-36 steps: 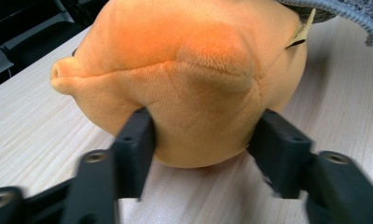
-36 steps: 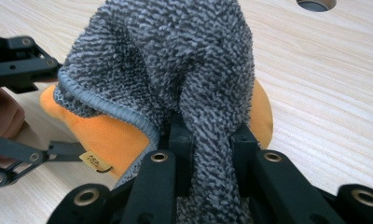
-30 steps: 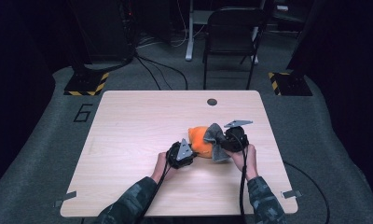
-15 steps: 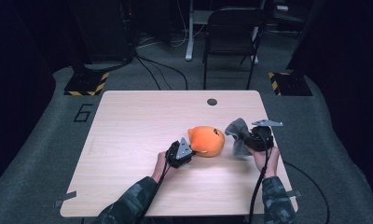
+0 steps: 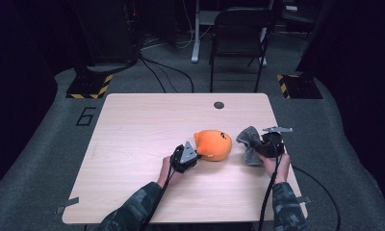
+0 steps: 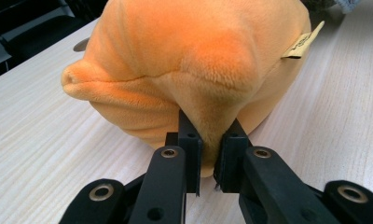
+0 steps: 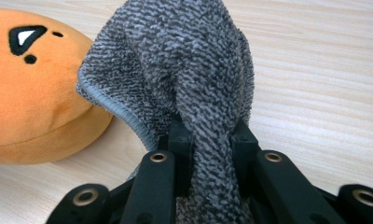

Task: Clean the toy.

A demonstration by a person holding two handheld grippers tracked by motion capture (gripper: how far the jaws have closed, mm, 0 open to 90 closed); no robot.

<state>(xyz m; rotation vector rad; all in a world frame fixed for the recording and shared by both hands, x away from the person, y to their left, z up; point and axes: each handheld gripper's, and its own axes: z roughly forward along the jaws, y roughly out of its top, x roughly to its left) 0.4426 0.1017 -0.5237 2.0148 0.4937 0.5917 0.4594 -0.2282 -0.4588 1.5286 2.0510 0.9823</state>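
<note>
An orange plush toy lies on the table near its middle right. My left gripper touches its left end; its jaws have just been closing and now pinch a fold of the orange plush toy. The left gripper has the fabric squeezed between its pads. A grey terry cloth hangs to the right of the toy, bunched in my right gripper. In the right gripper view the grey cloth runs down between the jaws of the right gripper, with the toy's face at left.
The wooden table has a round cable hole near its far edge. A black chair stands behind the table. Yellow-black marked feet sit on the grey floor at both far corners.
The right gripper has carried the grey cloth off the toy to the right, uncovering the orange plush. The left gripper stayed at the toy's left end and closed on it.
</note>
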